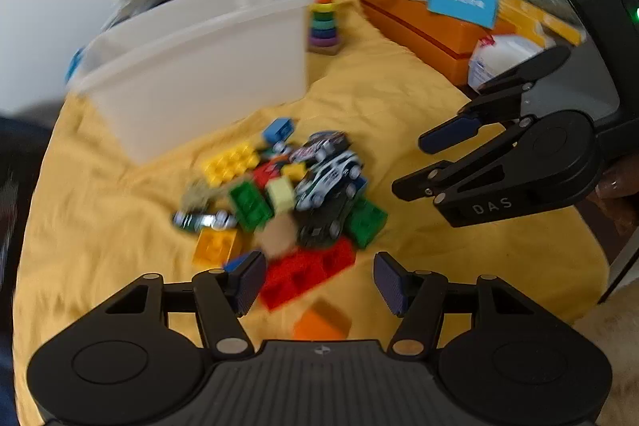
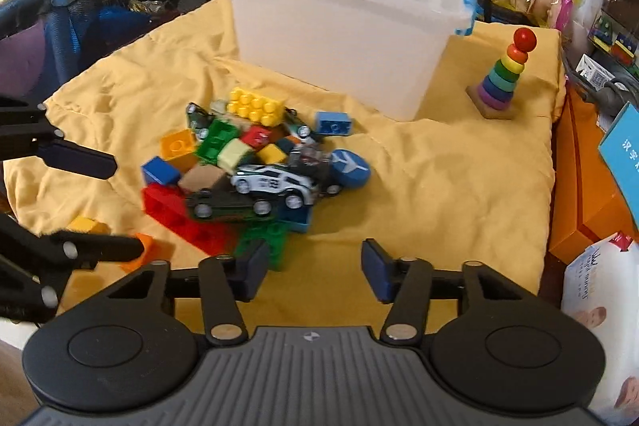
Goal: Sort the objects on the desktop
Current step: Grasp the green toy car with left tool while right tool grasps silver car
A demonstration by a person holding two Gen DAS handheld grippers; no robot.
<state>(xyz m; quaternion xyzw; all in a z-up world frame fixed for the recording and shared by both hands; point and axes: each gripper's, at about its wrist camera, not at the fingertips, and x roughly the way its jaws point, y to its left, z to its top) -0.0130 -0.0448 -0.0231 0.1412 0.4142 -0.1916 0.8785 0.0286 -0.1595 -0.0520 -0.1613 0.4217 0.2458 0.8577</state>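
Toys (image 2: 255, 166) heaped on yellow cloth (image 2: 439, 186); white car (image 2: 275, 182) lies crosswise.

Two downward wrist views, shared toy pile (image 1: 279, 194).

That yellow cloth (image 2: 439, 186) covering the table looks soft, matt and wrinkly, and the big white bin (image 2: 339, 38) on it is smooth, slightly translucent plastic. The building blocks (image 2: 255, 106) are glossy hard plastic, the white toy car (image 2: 275, 184) has a shiny painted finish (could be metal, can't tell), and the ring stacker (image 2: 503, 74) looks like painted wood on a bare wooden base. Both the left gripper (image 1: 319, 280) and right gripper (image 2: 313, 266) are matt black plastic with ribbed dark-blue pads (image 2: 375, 266).
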